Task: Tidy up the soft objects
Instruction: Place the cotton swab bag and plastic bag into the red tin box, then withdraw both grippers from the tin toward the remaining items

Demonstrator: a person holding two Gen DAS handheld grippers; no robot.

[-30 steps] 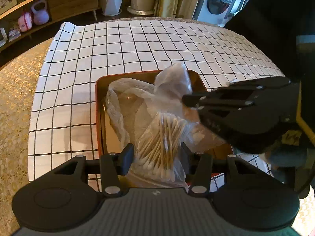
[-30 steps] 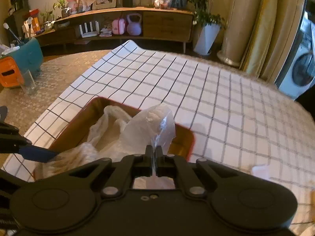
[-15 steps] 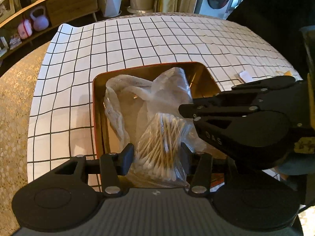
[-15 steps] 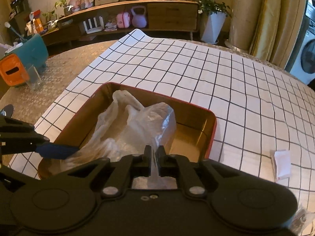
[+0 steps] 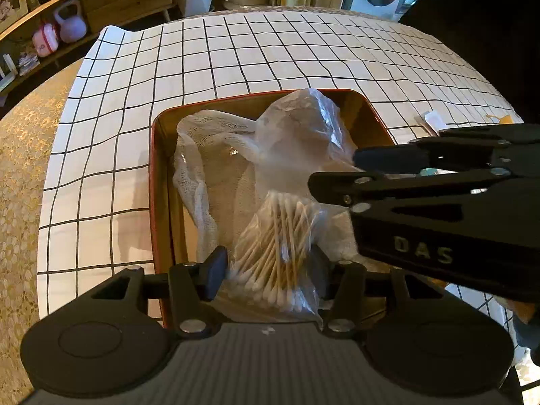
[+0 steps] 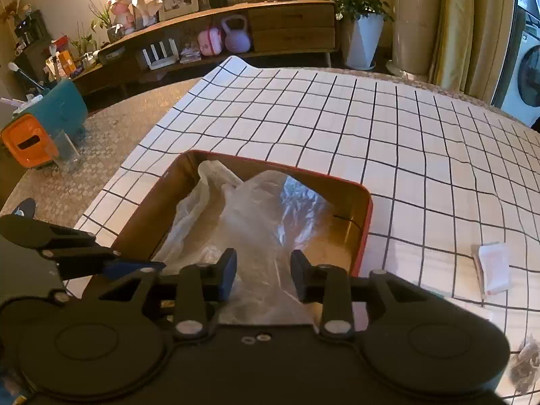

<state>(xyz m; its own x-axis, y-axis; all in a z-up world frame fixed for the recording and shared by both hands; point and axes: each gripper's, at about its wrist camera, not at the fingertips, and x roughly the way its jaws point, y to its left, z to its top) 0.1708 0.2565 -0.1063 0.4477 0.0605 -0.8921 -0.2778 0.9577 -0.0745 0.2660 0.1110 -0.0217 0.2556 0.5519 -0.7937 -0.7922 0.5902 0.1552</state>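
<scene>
Inside the red-rimmed tin [image 5: 158, 182] on the bench, the bag of cotton swabs [image 5: 273, 256] sits over a piece of white gauze [image 5: 202, 155], with the clear neck of the bag standing up toward the far wall. The left claw [image 5: 266, 270] straddles the swab end, and its jaws are opening: the left pad looks just off the plastic and the bag seems to rest on the gauze, so this reads as a release into the tin. The right claw [image 6: 263, 268] is opening too, with the loose film of the bag between its pads but no longer pinched (the plastic sags freely there).

To finish the step well, both claws should part fully before lifting, so no fold of film snags on a pad and drags the bag back out. Lifting straight up, the right one first, would keep the tall neck from tipping over the rim. If the neck springs above the tin's edge, a light press down should settle it. A small white packet [image 6: 492, 266] lies on the checked cloth [image 6: 422, 155] well apart from the tin, probably the next thing to gather.
</scene>
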